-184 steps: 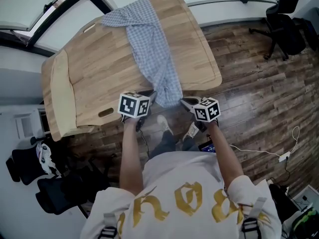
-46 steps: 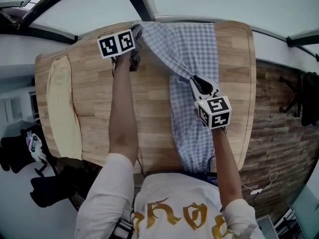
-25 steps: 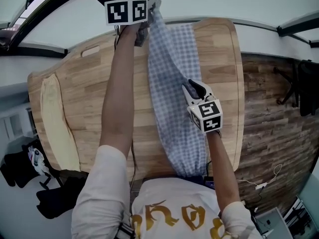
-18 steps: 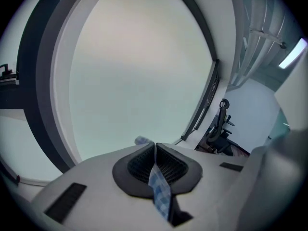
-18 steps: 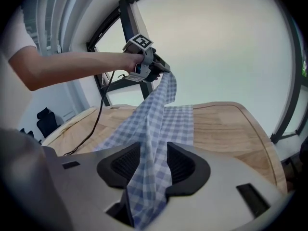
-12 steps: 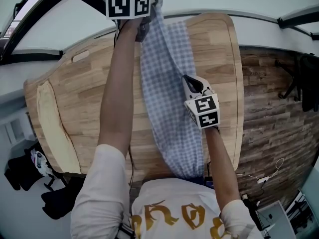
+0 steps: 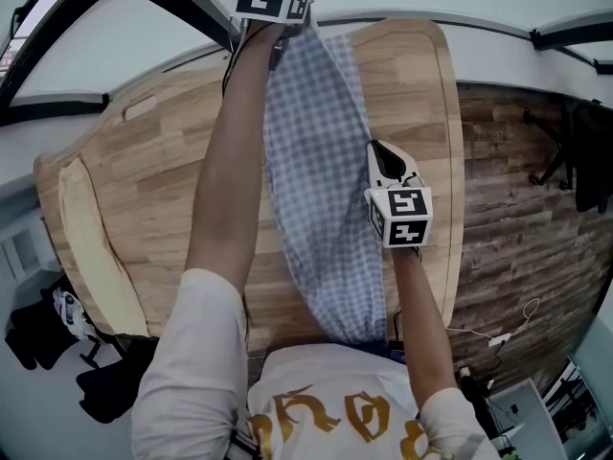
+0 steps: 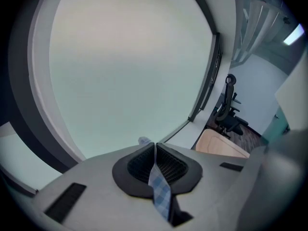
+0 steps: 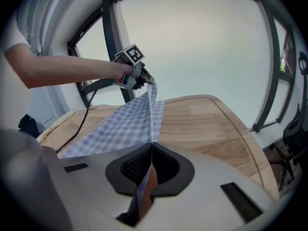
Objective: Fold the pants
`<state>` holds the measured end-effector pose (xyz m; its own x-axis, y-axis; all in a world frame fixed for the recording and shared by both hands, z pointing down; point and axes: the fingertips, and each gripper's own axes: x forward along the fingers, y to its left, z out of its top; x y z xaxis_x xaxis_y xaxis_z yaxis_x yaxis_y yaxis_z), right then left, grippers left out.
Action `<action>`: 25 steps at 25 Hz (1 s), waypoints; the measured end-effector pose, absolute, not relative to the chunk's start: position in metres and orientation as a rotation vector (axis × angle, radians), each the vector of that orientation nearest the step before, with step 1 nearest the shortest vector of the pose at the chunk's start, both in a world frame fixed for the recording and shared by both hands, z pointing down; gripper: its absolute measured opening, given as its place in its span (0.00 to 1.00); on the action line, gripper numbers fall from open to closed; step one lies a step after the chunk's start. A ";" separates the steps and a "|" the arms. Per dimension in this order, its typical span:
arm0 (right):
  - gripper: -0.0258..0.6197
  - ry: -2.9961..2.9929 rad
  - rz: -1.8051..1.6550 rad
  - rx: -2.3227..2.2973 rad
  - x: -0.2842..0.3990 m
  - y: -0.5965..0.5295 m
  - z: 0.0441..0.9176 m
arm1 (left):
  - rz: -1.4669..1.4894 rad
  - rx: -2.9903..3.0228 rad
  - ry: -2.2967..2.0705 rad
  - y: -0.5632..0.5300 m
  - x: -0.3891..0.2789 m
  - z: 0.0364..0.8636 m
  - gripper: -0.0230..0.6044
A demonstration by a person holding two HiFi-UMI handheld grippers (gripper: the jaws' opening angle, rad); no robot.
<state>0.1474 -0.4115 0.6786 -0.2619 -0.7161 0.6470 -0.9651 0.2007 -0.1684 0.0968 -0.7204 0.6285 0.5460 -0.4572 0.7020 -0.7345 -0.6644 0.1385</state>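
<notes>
Head view showed us the pants (image 7: 316, 190) as one long thin strip. They ran from the far edge of the desk (image 7: 153, 190) to the near edge and hung over that near edge by our body. We think the two legs were already laid one on top of the other. If so, the first fold was done. The short folds, end to end, looked not yet done, and the pants were not flat yet. Our left gripper (image 7: 287, 29) was up at the far edge, at the top end of the pants. Our right gripper (image 7: 376, 149) was at the right side of the pants, about the middle of the desk.

Left gripper view showed us its two jaws pressed together. A thin bit of the blue checked pants (image 8: 159, 191) was pinched between them and stuck out toward the camera. No desk was under them here, only a big window.

Right gripper view showed us its jaws pressed together too, with an edge of the pants (image 9: 125, 124) pinched between them. From there the cloth went up in a tight ridge to the left gripper (image 9: 144, 78), which held it above the far edge. The rest lay on the desk (image 9: 207, 124) to the left of that ridge.
</notes>
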 end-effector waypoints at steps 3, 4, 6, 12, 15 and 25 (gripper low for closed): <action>0.08 -2.034 0.781 1.556 0.148 -0.411 0.681 | 1.037 2.355 -0.990 -0.715 0.089 0.652 0.11; 0.08 -2.032 0.782 1.550 0.147 -0.412 0.681 | 1.109 2.355 -1.009 -0.713 0.084 0.658 0.11; 0.08 -2.018 0.785 1.542 0.146 -0.411 0.682 | 1.226 2.351 -1.031 -0.709 0.074 0.669 0.15; 0.09 -1.993 0.854 1.493 0.142 -0.408 0.688 | 1.263 2.285 -0.910 -0.688 0.062 0.682 0.33; 0.16 -1.979 0.884 1.516 0.150 -0.403 0.681 | 1.214 2.272 -0.928 -0.674 0.047 0.672 0.33; 0.18 -1.964 0.779 1.543 0.157 -0.340 0.625 | 1.105 2.389 -0.994 -0.571 -0.011 0.601 0.33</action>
<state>0.1572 -0.3396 0.6249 -0.2163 -0.6766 0.7038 -0.9751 0.1857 -0.1212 -0.0106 -0.5713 0.6010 0.4567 -0.4575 0.7629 -0.7102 -0.7040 0.0030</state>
